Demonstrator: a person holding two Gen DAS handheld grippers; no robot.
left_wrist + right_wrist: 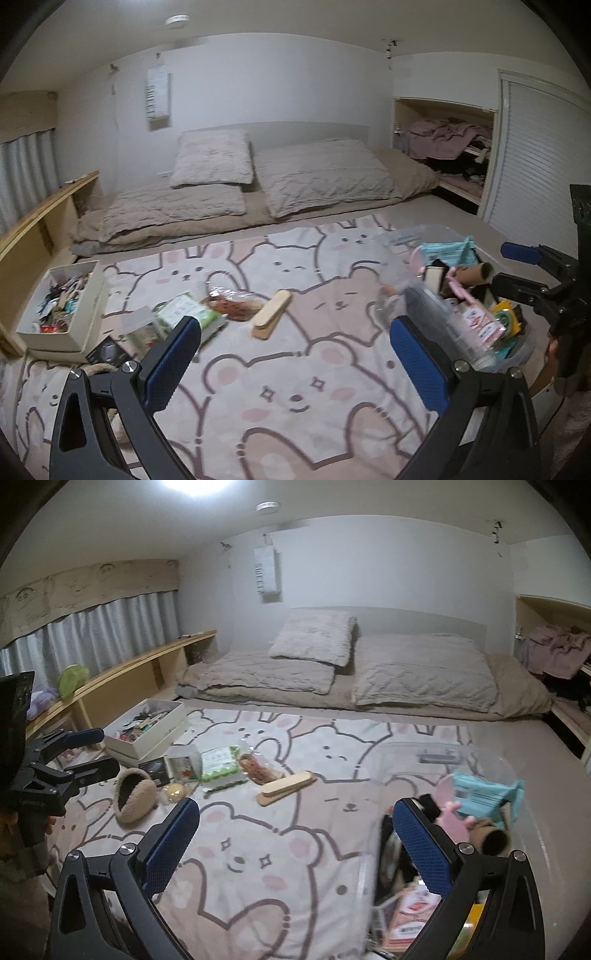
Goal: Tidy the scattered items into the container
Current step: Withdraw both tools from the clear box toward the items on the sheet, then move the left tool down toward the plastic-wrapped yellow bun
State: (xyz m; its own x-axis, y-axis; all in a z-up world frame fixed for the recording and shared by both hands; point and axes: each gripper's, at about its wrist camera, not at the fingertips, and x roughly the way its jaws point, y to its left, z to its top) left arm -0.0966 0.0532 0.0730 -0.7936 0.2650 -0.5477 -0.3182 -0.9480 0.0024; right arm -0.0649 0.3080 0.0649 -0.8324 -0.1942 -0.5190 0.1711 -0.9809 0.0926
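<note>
A clear plastic bin point(443, 747) sits on the bear-print blanket at the right, holding a teal packet point(484, 794), a cardboard tube point(476, 275) and other small things. Scattered left of it lie a wooden piece point(271, 314) point(286, 782), a bag of red-brown snack point(232, 304) point(255, 766), a green packet point(188, 312) point(219, 764), a fuzzy beige pouch point(135, 799) and a yellow ball point(175, 792). My left gripper point(295, 332) point(98, 751) hovers open above the blanket, holding nothing. My right gripper point(295, 808) point(511, 269) is open too, its right finger over the bin.
A white box point(92, 306) point(162, 738) full of small items stands at the blanket's left edge. Pillows point(214, 158) and folded bedding lie behind. A low wooden shelf point(140, 668) runs along the left; an open closet point(454, 155) is at the back right.
</note>
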